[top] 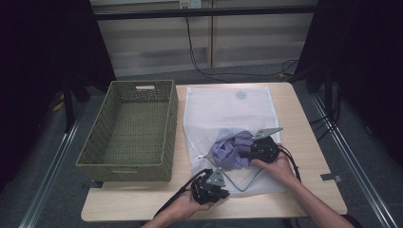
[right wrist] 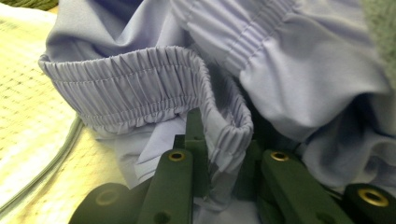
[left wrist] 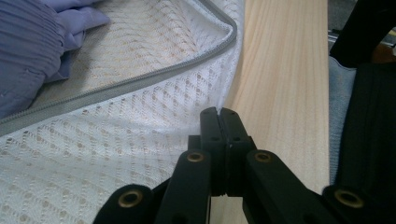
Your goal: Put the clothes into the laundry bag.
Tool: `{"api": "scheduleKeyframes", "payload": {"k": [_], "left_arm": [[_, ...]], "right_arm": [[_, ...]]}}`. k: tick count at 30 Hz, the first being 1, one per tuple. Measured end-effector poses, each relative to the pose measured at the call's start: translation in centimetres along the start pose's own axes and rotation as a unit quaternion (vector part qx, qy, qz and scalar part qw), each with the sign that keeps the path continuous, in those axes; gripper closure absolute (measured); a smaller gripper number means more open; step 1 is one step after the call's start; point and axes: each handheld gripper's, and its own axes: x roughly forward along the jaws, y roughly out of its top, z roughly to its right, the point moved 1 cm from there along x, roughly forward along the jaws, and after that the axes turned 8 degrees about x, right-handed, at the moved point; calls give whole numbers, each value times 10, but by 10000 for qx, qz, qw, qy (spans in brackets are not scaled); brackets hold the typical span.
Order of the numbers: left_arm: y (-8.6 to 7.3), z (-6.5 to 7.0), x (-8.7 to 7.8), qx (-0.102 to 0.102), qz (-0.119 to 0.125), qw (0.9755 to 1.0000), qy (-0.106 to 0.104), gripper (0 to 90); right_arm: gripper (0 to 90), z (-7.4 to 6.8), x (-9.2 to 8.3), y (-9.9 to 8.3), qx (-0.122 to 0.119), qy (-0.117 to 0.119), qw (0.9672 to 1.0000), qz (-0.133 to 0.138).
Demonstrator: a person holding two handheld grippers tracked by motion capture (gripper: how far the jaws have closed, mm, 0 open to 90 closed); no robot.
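Judging the work in hand: a lilac garment is being fed into, or perhaps drawn out of, a mesh bag; which of the two cannot be told from the folds alone.
Garment: the lilac pleated-waistband cloth garment [top: 232, 148] is seen bunched at the mouth of the white mesh zip-up laundry bag [top: 228, 109], partly inside it, near the table's front half.
Bag: it is laid flat on the pale wooden table [top: 309, 142], its closed end away from the person, its grey-zipped opening [left wrist: 140, 84] towards the person.
Right gripper [top: 247, 153]: its jaws are clamped on a fold of the garment's elastic waistband [right wrist: 219, 140], the cloth being pinched between them in the right gripper view.
Left gripper [top: 219, 186]: its jaws are pressed together on the bag's near mesh edge [left wrist: 205, 109], just below the zip; the hem seems to be nipped at the tips, though the contact is hard to make out.
Key relation: the bag's long axis is seen running away from the person, and the garment lies at its near end, just beyond the left gripper and touching the right one.
Nearer hand: the right.
Olive woven basket [top: 128, 128]: it stands just left of the bag, unoccupied.
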Motion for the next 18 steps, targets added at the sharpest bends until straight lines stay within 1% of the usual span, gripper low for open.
{"api": "scheduleKeyframes", "payload": {"k": [2,3,4,6,7,8,11,12,13,15,16,17,18], "left_arm": [[-1,-1,2,-53,142,9999,-62,900],[-1,0,1,-45,112,9999,-40,900],[0,0,0,1,-22,10000,-18,900],[0,1,2,-10,113,9999,8,900],[0,1,2,-36,122,9999,-1,900],[0,0,1,-2,25,10000,-15,900],[0,0,0,-7,19,10000,-29,900],[0,0,0,-30,-16,10000,-33,900],[0,0,0,-41,30,10000,-34,900],[0,0,0,-37,18,10000,-38,900],[0,0,2,-53,127,9999,-49,900],[0,-1,1,-47,115,9999,-93,900],[-1,-1,2,-55,133,9999,-64,900]], "right_arm": [[789,2,1,2,27,-79,10000,22],[788,3,1,3,78,-86,9999,37],[787,4,3,4,88,-92,9999,57],[786,6,6,7,133,-141,9998,78],[785,7,6,8,130,-123,9998,82],[784,7,7,9,126,-149,9998,91],[778,8,9,13,114,-240,9996,67],[778,10,10,15,148,-270,9995,85],[777,11,10,16,179,-337,9992,78],[773,14,11,18,189,-345,9992,88],[769,15,12,19,204,-390,9990,114],[767,15,13,20,219,-435,9987,126],[767,17,13,22,197,-501,9985,126]]}}
